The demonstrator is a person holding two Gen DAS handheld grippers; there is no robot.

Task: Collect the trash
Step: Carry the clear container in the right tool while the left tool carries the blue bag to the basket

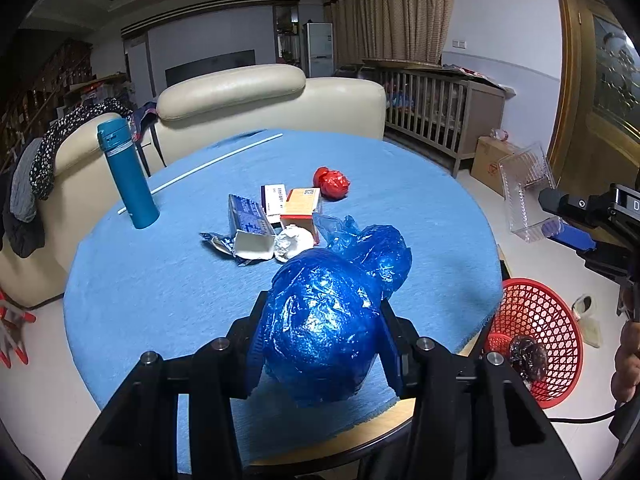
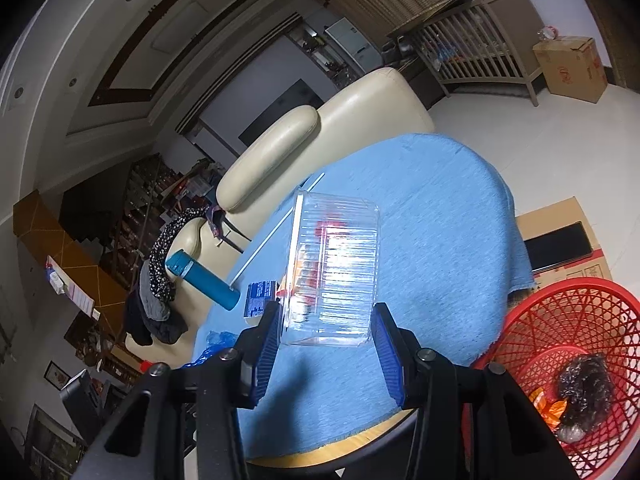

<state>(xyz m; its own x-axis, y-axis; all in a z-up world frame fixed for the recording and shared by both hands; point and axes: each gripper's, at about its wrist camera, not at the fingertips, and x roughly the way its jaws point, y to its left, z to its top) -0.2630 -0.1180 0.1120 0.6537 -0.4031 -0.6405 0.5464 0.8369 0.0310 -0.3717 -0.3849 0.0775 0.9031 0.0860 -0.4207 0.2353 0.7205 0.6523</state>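
My left gripper [image 1: 322,332] is shut on a crumpled blue plastic bag [image 1: 320,320], held above the near edge of the round table. My right gripper [image 2: 326,332] is shut on a clear ribbed plastic box [image 2: 336,268], held in the air near the table's right side; the box also shows in the left wrist view [image 1: 528,192]. A red mesh basket [image 2: 568,364] stands on the floor at the right with dark crumpled trash in it; it also shows in the left wrist view [image 1: 540,332]. Small boxes [image 1: 298,204], a white paper ball [image 1: 292,242] and a red wad [image 1: 331,183] lie mid-table.
A teal flask [image 1: 128,176] stands at the table's left, a white stick [image 1: 208,166] behind it. The table has a blue cloth [image 1: 160,272]. A cream sofa [image 1: 240,96] is behind. A crib [image 1: 440,108] and cardboard box [image 1: 490,160] stand right.
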